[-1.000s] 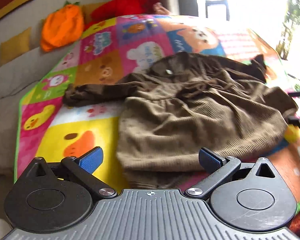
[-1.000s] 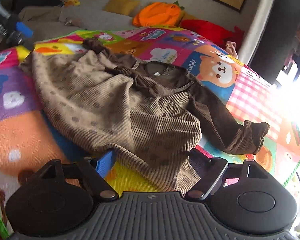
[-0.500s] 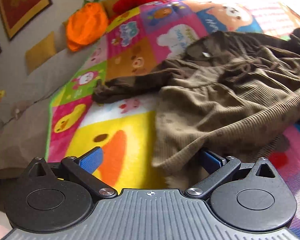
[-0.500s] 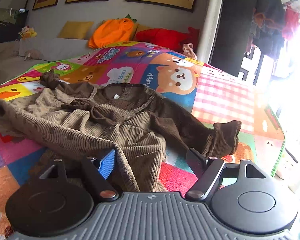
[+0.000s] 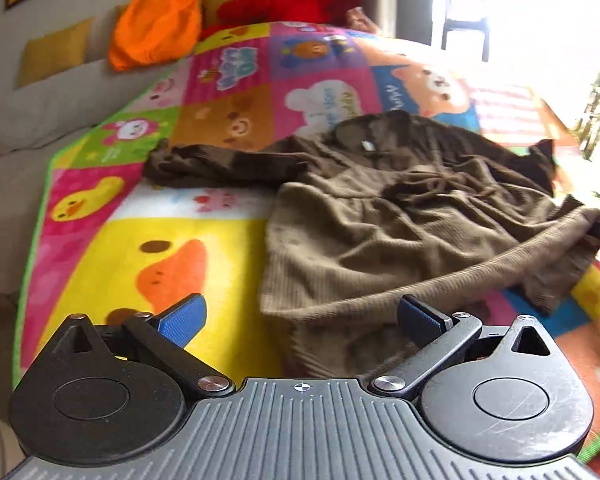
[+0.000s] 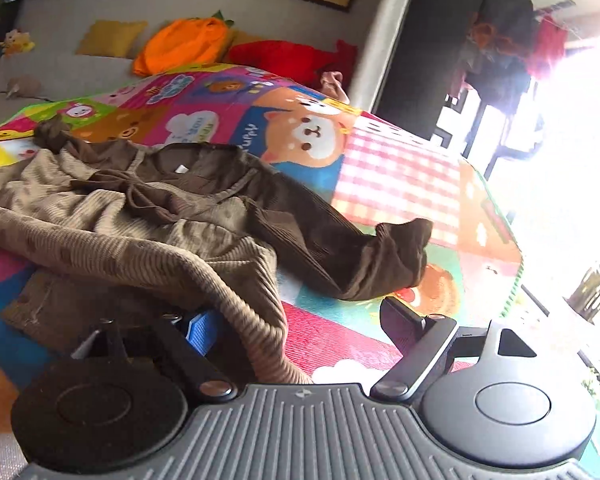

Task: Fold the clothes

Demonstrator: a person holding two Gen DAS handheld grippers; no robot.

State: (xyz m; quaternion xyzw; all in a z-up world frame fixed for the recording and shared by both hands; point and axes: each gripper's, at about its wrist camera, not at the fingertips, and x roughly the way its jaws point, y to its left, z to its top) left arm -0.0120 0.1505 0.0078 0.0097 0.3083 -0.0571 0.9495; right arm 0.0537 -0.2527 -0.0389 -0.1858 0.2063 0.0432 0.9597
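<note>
A brown ribbed dress (image 5: 400, 220) with darker sleeves lies crumpled on a colourful animal-print mat (image 5: 180, 248). Its hem is raised into a ridge running from my left gripper (image 5: 300, 320) toward the view's right edge. The left gripper's blue pads stand wide apart, and the hem passes just in front of the right pad (image 5: 420, 318) without being pinched. In the right wrist view the dress (image 6: 140, 208) drapes its hem over the left finger (image 6: 200, 330) of my right gripper (image 6: 300, 324). Those jaws are opening, cloth lies between them, and nothing is clamped.
An orange pumpkin cushion (image 5: 156, 36) and a red cushion (image 5: 284, 0) rest at the mat's far end against the wall. A grey sofa (image 5: 40, 120) with a yellow cushion (image 6: 112, 38) runs along the left. A glaring bright doorway (image 6: 560, 120) is on the right.
Both views have swung sideways over the mat. The dress hem has risen into a ridge between the grippers. It now hangs over the right gripper's left finger, and those jaws stand wider.
</note>
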